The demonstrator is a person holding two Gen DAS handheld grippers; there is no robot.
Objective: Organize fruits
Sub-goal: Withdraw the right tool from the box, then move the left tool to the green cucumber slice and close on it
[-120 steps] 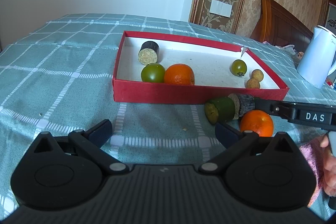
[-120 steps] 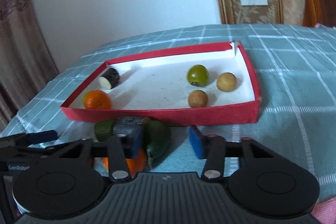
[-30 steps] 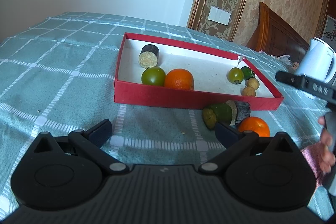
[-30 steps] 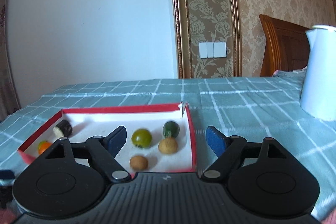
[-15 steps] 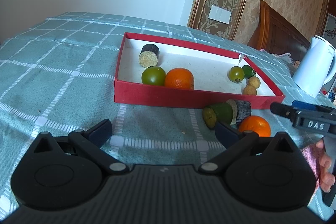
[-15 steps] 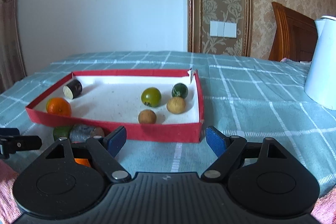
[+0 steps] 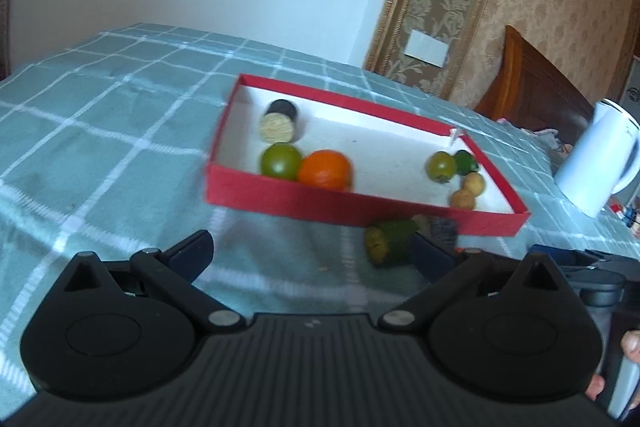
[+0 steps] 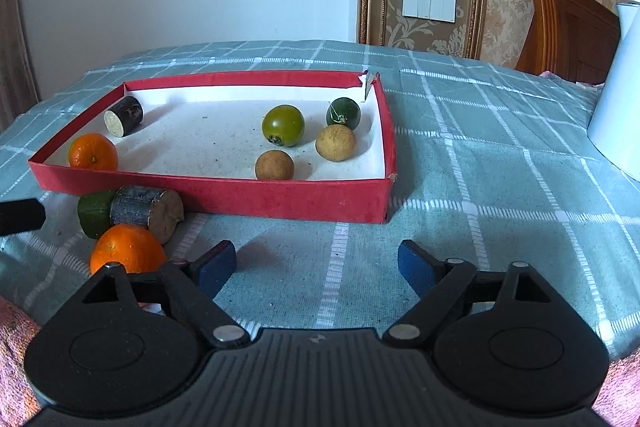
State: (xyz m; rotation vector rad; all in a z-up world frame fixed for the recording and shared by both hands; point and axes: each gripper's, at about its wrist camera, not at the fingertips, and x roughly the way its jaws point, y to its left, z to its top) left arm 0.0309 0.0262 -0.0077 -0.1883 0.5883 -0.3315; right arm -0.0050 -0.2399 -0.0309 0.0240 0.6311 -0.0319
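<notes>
Right wrist view: I am spreading my right gripper's (image 8: 316,263) empty jaws wider above the checked teal cloth (image 8: 500,187), near the shallow red cardboard tray (image 8: 280,197) of fruit.

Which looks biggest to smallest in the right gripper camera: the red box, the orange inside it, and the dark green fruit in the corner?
1. Red box, by far.
2. Orange inside it.
3. Dark green fruit.
The last two look close, and the green one sits farther from the camera, so that order is unsure.

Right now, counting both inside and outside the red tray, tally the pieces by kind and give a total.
Oranges: 2
Round green fruits: 3
Round brown fruits: 2
Dark cut stalk pieces: 2
Green cut piece: 1
Total: 10
</notes>
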